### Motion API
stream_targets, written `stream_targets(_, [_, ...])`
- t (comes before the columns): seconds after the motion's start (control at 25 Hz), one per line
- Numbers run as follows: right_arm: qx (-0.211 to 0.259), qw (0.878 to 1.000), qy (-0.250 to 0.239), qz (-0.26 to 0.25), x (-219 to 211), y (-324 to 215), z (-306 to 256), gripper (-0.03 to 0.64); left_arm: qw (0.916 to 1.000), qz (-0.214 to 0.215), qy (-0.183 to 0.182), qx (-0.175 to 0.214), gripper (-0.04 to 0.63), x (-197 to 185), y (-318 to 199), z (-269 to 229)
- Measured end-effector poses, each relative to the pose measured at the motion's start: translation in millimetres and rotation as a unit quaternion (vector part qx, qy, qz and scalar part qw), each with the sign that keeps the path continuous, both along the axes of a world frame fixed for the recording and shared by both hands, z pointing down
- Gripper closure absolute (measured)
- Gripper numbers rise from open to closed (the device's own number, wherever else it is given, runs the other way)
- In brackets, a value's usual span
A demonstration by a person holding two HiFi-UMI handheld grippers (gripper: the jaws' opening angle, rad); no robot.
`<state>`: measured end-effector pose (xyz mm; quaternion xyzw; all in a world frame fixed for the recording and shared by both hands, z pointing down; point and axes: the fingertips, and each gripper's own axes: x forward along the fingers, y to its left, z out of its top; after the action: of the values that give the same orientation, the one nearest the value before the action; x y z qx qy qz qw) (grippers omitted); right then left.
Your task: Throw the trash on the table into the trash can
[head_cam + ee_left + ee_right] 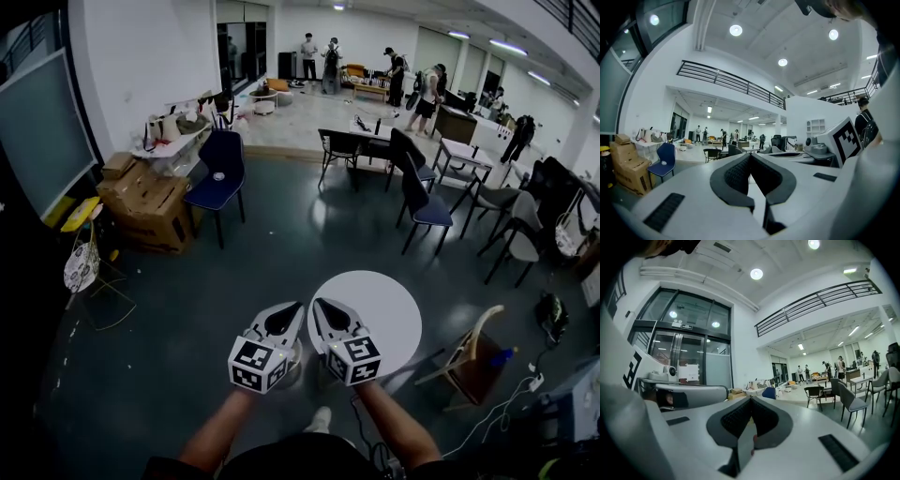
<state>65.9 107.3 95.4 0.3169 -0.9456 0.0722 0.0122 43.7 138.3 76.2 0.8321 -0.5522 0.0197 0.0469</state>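
Observation:
My left gripper (296, 309) and right gripper (320, 306) are held side by side, level, just in front of the round white table (384, 300). Both have their jaws together with nothing between the pads. In the left gripper view the left gripper (750, 156) has its dark pads meeting at the tip, and the right gripper's marker cube (846, 137) shows beside it. The right gripper view shows the right gripper (751, 399) pressed together the same way. The visible part of the tabletop is bare. A pale round rim (292, 362) shows on the floor under the left gripper; what it is cannot be told.
A wooden chair (473, 352) stands right of the table, with cables (511, 403) on the floor beyond. A blue chair (217, 173) and cardboard boxes (150, 202) are at the back left. Dark chairs (427, 202) and tables fill the back right, with people far off.

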Motion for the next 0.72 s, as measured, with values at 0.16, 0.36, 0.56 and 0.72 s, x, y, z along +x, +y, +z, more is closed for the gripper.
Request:
stream_targets(0.16, [0.001, 1.000, -0.006, 0.014, -3, 35, -4, 0.597, 1.0000, 0.008, 0.001, 0.001, 0.588, -8, 35, 0])
stream_targets(0.36, [0.007, 1.000, -0.007, 0.027, -6, 74, -12, 0.597, 0.9998, 0.016, 0.007, 0.005, 0.588, -15, 76, -3])
stream_targets(0.56, [0.006, 0.999, -0.005, 0.041, -5, 112, -9, 0.597, 0.9996, 0.021, 0.014, 0.009, 0.588, -20, 114, -1])
stream_targets(0.72, [0.006, 0.999, -0.001, 0.051, 2, 135, -6, 0.597, 0.9994, 0.028, 0.015, 0.013, 0.588, -16, 137, -2])
